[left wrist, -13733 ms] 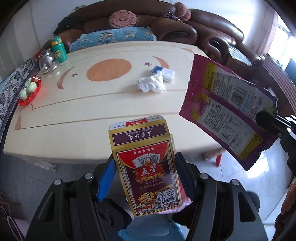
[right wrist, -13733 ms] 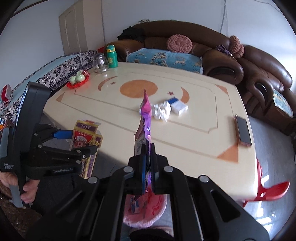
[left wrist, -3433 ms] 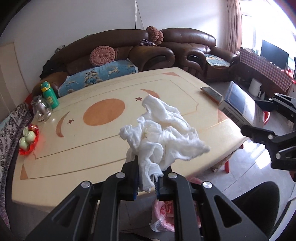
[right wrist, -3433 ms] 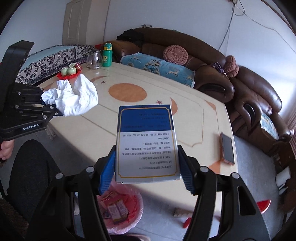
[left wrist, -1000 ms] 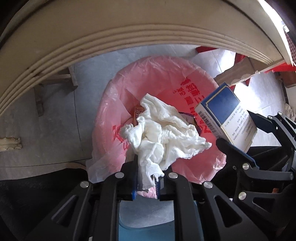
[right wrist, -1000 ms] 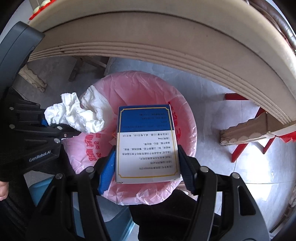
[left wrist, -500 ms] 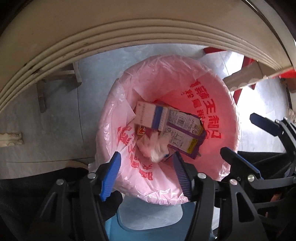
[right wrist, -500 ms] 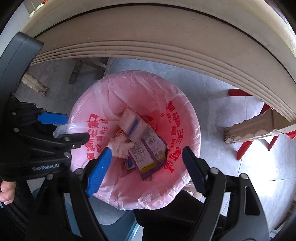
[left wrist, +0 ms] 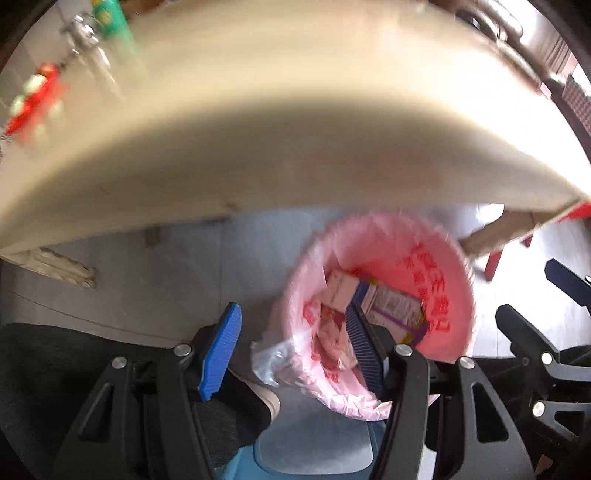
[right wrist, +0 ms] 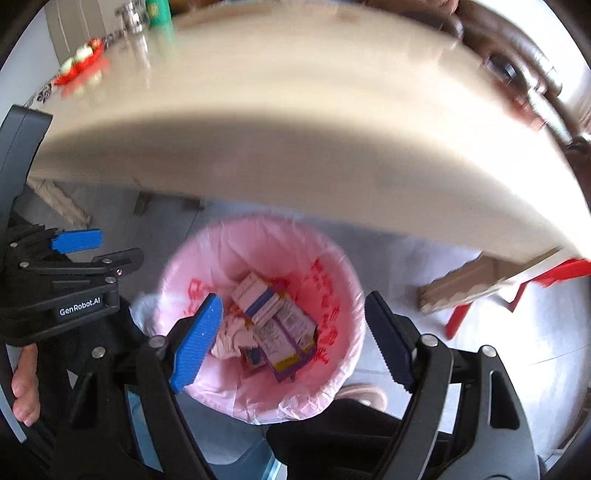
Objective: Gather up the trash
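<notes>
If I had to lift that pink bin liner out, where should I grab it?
Take the loose plastic flap hanging outside the pink bin liner on the left gripper side, coming from above; it probably pinches more easily than the stretched rim.

Tabletop (left wrist: 295, 122) motion-blurred – bottle (left wrist: 110, 14), red tray (left wrist: 33, 99) indistinct.
</notes>
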### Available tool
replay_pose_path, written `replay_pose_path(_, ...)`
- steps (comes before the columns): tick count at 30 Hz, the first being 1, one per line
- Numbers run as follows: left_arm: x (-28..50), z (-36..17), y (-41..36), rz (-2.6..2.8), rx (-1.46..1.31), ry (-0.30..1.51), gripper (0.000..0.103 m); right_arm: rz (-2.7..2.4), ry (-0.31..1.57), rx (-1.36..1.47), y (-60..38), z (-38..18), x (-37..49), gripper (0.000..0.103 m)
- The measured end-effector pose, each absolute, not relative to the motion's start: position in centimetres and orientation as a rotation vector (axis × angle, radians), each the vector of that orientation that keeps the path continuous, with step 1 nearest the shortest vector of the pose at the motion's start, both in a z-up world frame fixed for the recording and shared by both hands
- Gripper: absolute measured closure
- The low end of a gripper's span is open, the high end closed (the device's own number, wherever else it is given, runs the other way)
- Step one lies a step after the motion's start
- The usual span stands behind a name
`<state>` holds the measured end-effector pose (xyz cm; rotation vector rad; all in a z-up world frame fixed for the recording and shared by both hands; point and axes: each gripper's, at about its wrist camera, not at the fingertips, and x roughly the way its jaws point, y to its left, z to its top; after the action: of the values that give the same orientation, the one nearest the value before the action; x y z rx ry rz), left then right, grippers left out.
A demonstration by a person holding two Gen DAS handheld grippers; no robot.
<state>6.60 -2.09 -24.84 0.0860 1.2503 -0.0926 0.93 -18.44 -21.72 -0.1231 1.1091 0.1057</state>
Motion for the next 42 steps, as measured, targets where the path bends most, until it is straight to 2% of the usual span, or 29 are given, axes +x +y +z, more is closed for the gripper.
replay_pose_path(3,5.9,-20.8,-1.5,-0.073,0.067,1.161,0.041,0.082,1.022,-0.103,-17.9,-17.6,0.4,0.017)
replay_pose_path(10,3.6,-10.4,-0.4,-0.035,0.064,0.915,0.031,0.048,0.788,-0.100,-16.3,-7.6,-1.4,0.014)
replay_pose_path(12,2.8,-7.5,0.2,-0.022,0.046,0.837,0.027,0.038,0.736,-0.110,-16.0,-5.7,-2.0,0.011)
replay_pose_path(14,2.1,-4.9,0.8,0.006,0.048,0.764,0.019,0.031,0.692,-0.124,-15.2,-3.9,-2.5,0.010)
replay_pose_path(18,0.9,-0.8,1.9,0.034,0.025,0.685,0.017,0.031,0.627,-0.115,-14.6,-0.9,-3.7,0.008)
replay_pose_path(20,0.3,1.1,2.3,0.054,0.014,0.642,0.009,0.020,0.601,-0.113,-14.4,0.3,-4.5,0.007)
replay_pose_path(22,-0.2,2.5,2.5,0.053,0.013,0.611,0.007,0.010,0.568,-0.109,-14.3,1.7,-5.1,0.007)
replay_pose_path(29,-1.6,5.1,2.4,0.063,0.041,0.586,0.007,-0.004,0.490,-0.109,-14.1,5.1,-7.1,0.006)
replay_pose_path(42,-2.7,5.0,2.0,0.054,0.035,0.592,0.007,-0.026,0.471,-0.107,-14.1,5.8,-8.3,0.006)
